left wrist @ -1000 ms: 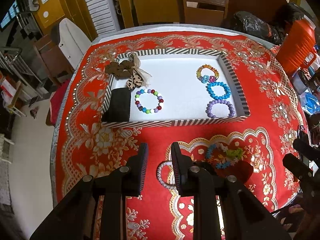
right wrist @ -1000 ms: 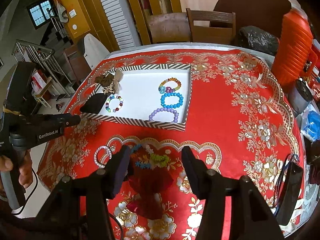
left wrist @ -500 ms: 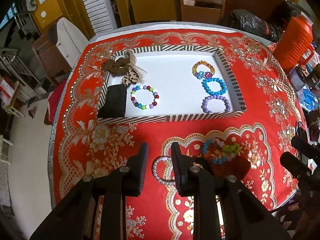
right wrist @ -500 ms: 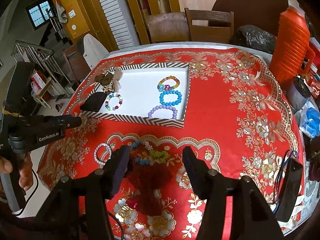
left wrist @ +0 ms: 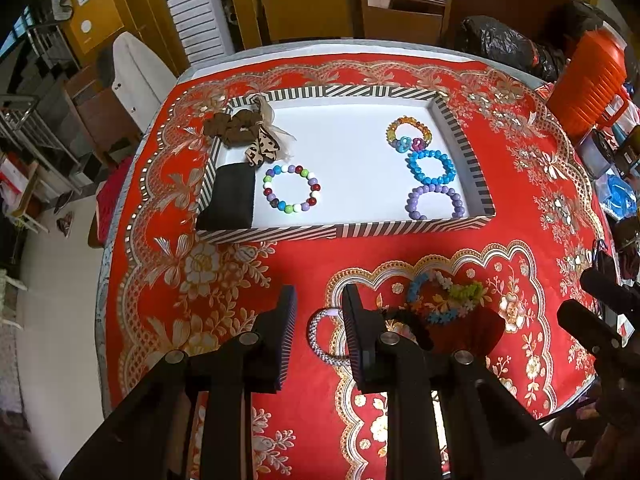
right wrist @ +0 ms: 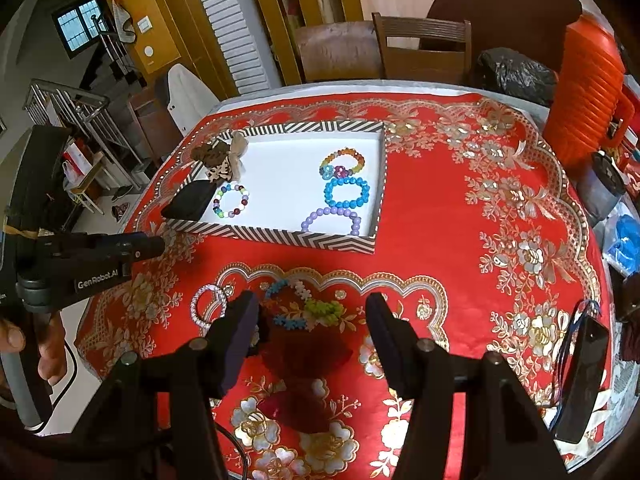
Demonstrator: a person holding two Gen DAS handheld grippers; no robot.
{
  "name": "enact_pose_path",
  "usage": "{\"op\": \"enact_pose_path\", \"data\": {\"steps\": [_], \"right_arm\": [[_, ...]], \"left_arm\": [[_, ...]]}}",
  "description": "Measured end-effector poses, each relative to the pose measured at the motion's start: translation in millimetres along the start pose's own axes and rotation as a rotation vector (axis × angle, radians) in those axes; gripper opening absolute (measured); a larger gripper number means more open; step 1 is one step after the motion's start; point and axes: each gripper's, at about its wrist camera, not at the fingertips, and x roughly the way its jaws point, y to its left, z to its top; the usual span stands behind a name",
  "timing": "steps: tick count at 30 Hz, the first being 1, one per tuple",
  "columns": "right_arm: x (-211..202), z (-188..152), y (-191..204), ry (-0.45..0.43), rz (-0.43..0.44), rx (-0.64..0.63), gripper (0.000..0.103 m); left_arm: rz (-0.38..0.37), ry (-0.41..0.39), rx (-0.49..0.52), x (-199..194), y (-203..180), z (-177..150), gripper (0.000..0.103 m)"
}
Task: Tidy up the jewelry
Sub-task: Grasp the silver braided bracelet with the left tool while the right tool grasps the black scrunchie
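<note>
The left tongs (left wrist: pixel 318 312) hang narrowly open above the bench (left wrist: pixel 224 280), with the silver bangle (left wrist: pixel 320 336) just beside their right finger. The right tongs (right wrist: pixel 310 320) stand wide around the flower bracelet (right wrist: pixel 304 308), holding nothing.

A round surface (right wrist: pixel 432 216) under a red cloth with gold flowers carries a striped tray (left wrist: pixel 344 232), near the far-left part. Nearer, directly on the cloth, lie a silvery bangle (right wrist: pixel 208 305), a flower-bead bracelet (right wrist: pixel 304 308) and a dark red item (right wrist: pixel 308 356), perhaps a pouch. An orange container (right wrist: pixel 586 92) stands at the far right edge.
</note>
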Motion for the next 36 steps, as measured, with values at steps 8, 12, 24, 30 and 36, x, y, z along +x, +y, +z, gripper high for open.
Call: {"op": "enact_pose_path", "data": {"steps": [8, 12, 24, 30, 36], "right_arm": [[5.2, -12.0, -12.1, 0.021, -0.019, 0.025, 0.059], [17.2, -24.2, -20.7, 0.063, -0.021, 0.057, 0.06], [37.5, -47.8, -16.7, 0.124, 0.033, 0.11, 0.06], [43.0, -34.5, 21.9, 0.112, 0.167, 0.035, 0.058], [85.4, -39.4, 52.0, 0.187, 0.137, -0.027, 0.051]], "left_arm": [[-0.053, 0.044, -0.042, 8.4, 16.5, -6.5, 0.004], [-0.083, 0.095, -0.054, 19.6, 20.0, -13.3, 0.004], [-0.171, 0.227, -0.083, 59.7, 33.9, -33.5, 0.004], [-0.184, 0.247, -0.077, 80.4, 34.7, -37.7, 0.004], [-0.169, 0.236, -0.043, 91.4, 33.4, -35.7, 0.004]]}}
